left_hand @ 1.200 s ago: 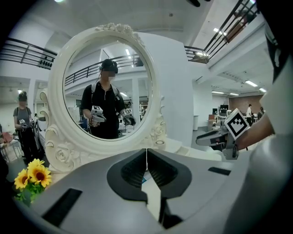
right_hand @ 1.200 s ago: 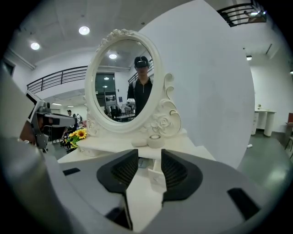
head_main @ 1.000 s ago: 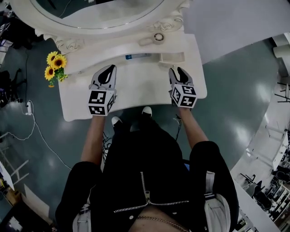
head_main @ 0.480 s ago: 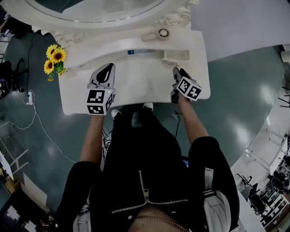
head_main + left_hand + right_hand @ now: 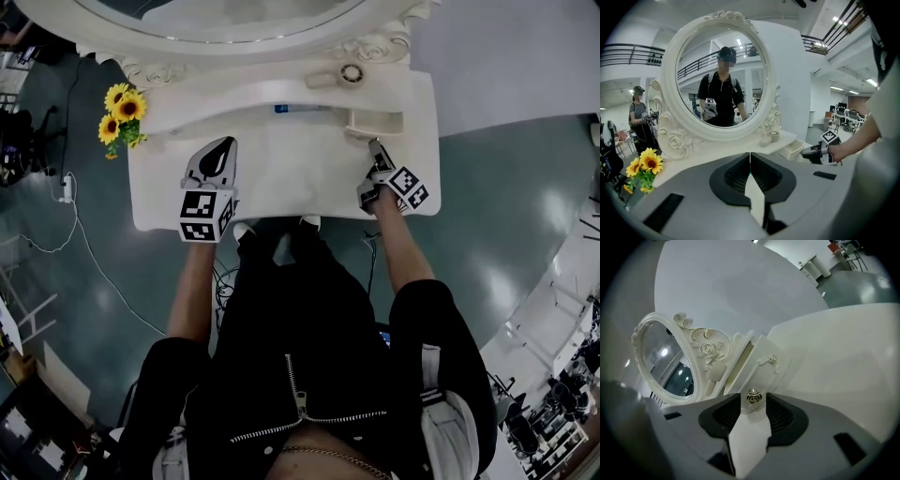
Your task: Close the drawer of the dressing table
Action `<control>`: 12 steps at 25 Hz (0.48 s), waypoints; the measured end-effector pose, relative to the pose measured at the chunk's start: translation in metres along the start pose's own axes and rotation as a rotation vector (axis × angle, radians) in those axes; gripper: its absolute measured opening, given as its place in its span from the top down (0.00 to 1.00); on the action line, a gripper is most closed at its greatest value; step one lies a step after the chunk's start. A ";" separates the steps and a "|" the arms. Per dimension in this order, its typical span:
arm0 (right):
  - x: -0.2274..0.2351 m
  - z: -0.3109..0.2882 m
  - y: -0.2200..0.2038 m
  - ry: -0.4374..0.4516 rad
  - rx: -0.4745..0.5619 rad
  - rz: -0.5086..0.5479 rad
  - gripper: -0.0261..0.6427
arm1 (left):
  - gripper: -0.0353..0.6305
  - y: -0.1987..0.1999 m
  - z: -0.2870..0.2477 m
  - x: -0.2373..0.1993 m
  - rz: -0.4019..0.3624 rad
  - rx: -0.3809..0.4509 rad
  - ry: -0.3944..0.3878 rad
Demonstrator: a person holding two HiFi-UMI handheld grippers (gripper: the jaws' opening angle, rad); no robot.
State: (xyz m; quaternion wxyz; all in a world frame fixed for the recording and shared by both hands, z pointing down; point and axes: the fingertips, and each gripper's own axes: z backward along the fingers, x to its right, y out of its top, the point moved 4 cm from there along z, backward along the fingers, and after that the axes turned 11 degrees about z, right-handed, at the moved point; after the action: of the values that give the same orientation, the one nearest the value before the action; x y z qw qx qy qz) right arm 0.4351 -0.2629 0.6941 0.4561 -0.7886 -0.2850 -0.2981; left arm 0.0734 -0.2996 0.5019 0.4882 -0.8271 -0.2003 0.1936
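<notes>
basically the right gripper (image 5: 378, 152) is rolled onto its side w/ jaws wide apart. they've just been opening, and its own view shows a small dark-and-gold knob (image 5: 753, 397) between the tips w/o the pads pressing on it. my read: it's lined up on the knob face to shove, not pull, so no clamp needed. the knob looks to belong to the little drawer (image 5: 375, 123), which juts out at the back right of the dressing table (image 5: 281, 197). in the head view the drawer is just at 12 o'clock from the gripper, open top showing, so not yet closed. a 2nd knob (image 5: 773, 359) shows at approx 1 o'clock from the first; can't tell which front is which. left gripper (image 5: 750, 155) has jaws together, nothing in them, over the tabletop well apart from the drawer. prob it's just kept out of the way, since one hand is enough. further out: sunflowers (image 5: 120, 117) at its 10 o'clock off the table edge, oval mirror (image 5: 722, 77) at 12.
</notes>
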 end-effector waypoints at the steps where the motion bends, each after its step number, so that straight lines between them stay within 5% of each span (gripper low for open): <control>1: 0.001 -0.002 0.001 0.005 0.002 -0.007 0.74 | 0.91 0.000 0.000 -0.001 0.002 0.000 0.005; 12: 0.003 -0.005 0.003 0.015 -0.011 -0.027 0.83 | 0.91 0.001 0.002 -0.003 0.004 0.004 0.020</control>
State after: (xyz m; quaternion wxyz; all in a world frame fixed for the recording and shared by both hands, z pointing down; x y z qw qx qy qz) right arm 0.4378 -0.2684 0.6967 0.4498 -0.7848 -0.2908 -0.3117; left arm 0.0700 -0.3006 0.5002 0.4915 -0.8283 -0.1934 0.1869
